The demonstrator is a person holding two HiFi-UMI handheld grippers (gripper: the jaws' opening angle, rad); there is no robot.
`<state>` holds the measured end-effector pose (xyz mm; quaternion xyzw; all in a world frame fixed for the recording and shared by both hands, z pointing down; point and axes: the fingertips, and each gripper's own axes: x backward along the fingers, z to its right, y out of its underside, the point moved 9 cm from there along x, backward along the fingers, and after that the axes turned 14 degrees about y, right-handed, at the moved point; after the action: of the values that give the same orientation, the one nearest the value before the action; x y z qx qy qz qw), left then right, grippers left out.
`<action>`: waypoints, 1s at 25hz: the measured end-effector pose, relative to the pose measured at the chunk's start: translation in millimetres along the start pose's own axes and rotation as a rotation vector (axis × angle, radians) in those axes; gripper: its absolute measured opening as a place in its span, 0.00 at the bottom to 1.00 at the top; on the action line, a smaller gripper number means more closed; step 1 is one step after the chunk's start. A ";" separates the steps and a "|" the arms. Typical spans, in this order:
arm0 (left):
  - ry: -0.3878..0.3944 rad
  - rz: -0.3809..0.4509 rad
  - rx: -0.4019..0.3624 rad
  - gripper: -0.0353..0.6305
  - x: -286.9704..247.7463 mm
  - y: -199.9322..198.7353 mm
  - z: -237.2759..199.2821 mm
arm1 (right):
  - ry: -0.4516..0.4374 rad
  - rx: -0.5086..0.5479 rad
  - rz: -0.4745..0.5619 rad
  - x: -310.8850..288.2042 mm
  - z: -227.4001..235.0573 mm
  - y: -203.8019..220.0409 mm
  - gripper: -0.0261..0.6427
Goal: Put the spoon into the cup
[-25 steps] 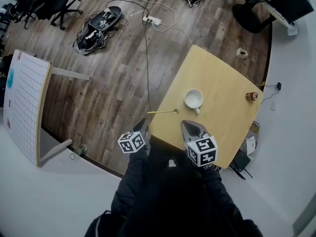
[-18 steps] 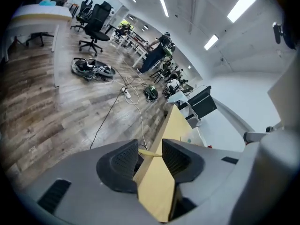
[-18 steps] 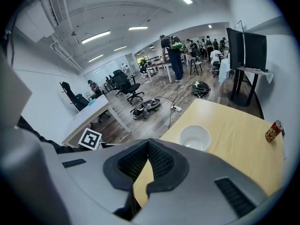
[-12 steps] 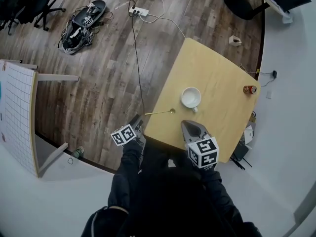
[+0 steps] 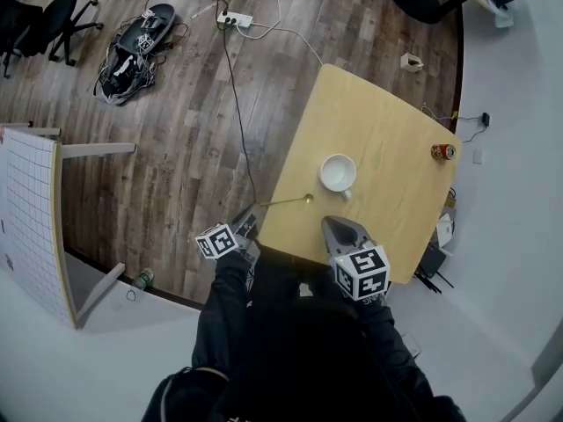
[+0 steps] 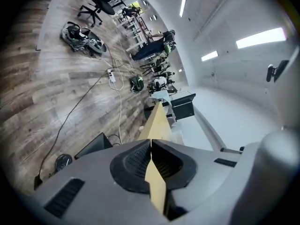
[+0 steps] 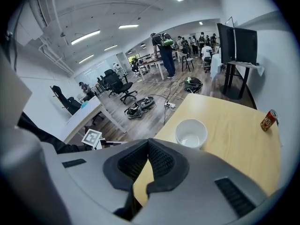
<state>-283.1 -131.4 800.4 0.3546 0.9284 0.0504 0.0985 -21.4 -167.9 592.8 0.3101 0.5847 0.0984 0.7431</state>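
Observation:
A white cup [image 5: 338,173] stands upright near the middle of the light wooden table [image 5: 387,121]. A thin gold spoon [image 5: 287,201] lies flat just left of the cup, its handle reaching the table's left edge. My left gripper [image 5: 247,221] hangs beside that edge, below the handle's end; its jaws have just been closing and are now shut with nothing between them. My right gripper [image 5: 332,224] is shut and empty over the near edge, below the cup. The right gripper view shows the cup [image 7: 191,132] beyond my right gripper [image 7: 147,143]; the spoon is hidden there.
A small red can [image 5: 442,151] stands at the table's right edge and shows as the can [image 7: 268,120] in the right gripper view. On the wooden floor lie a cable, a power strip [image 5: 236,18] and a heap of gear [image 5: 130,47]. A white gridded board [image 5: 31,209] stands at the left.
My left gripper has shifted left, off the table's corner, and its marker cube has turned. The right gripper, cup and spoon keep their places.

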 end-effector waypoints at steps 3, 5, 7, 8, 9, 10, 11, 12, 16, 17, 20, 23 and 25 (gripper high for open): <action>0.064 -0.016 -0.066 0.11 -2.6 -15.4 22.1 | 0.007 -0.019 0.018 3.7 1.4 -2.9 0.07; 0.093 -0.028 -0.098 0.11 -6.5 -26.0 35.7 | 0.013 -0.031 0.032 6.4 3.1 -5.5 0.07; 0.120 -0.039 -0.120 0.11 -11.4 -36.9 48.4 | 0.020 -0.045 0.042 9.1 5.1 -7.4 0.07; 0.134 -0.046 -0.131 0.11 -14.4 -42.3 55.0 | 0.024 -0.053 0.047 10.3 6.7 -8.2 0.07; 0.149 -0.054 -0.144 0.11 -17.6 -47.7 62.2 | 0.029 -0.062 0.052 11.5 8.8 -8.9 0.07; 0.166 -0.061 -0.158 0.11 -20.6 -52.7 69.9 | 0.035 -0.071 0.056 12.8 11.0 -9.2 0.07; 0.187 -0.065 -0.172 0.11 -23.0 -57.2 77.8 | 0.042 -0.080 0.061 14.5 13.3 -9.1 0.07; 0.210 -0.066 -0.182 0.11 -25.1 -61.0 86.0 | 0.050 -0.089 0.065 16.3 15.8 -8.6 0.07; 0.285 -0.074 -0.217 0.11 -42.4 -71.5 118.0 | 0.078 -0.124 0.077 24.3 27.3 -2.8 0.07; 0.295 -0.087 -0.234 0.11 -51.1 -73.0 124.3 | 0.085 -0.133 0.078 26.6 30.1 -0.6 0.07; 0.297 -0.148 -0.302 0.11 -87.2 -73.8 137.0 | 0.108 -0.156 0.081 33.0 37.8 6.5 0.07; 0.257 -0.242 -0.385 0.11 -124.3 -67.4 142.0 | 0.126 -0.174 0.078 38.0 44.2 14.0 0.07; 0.215 -0.307 -0.428 0.11 -142.0 -60.5 143.9 | 0.136 -0.185 0.075 41.2 46.8 19.7 0.07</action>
<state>-187.3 -267.9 671.0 0.1735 0.9447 0.2670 0.0785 38.7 -147.6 576.7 0.2542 0.6103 0.2005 0.7230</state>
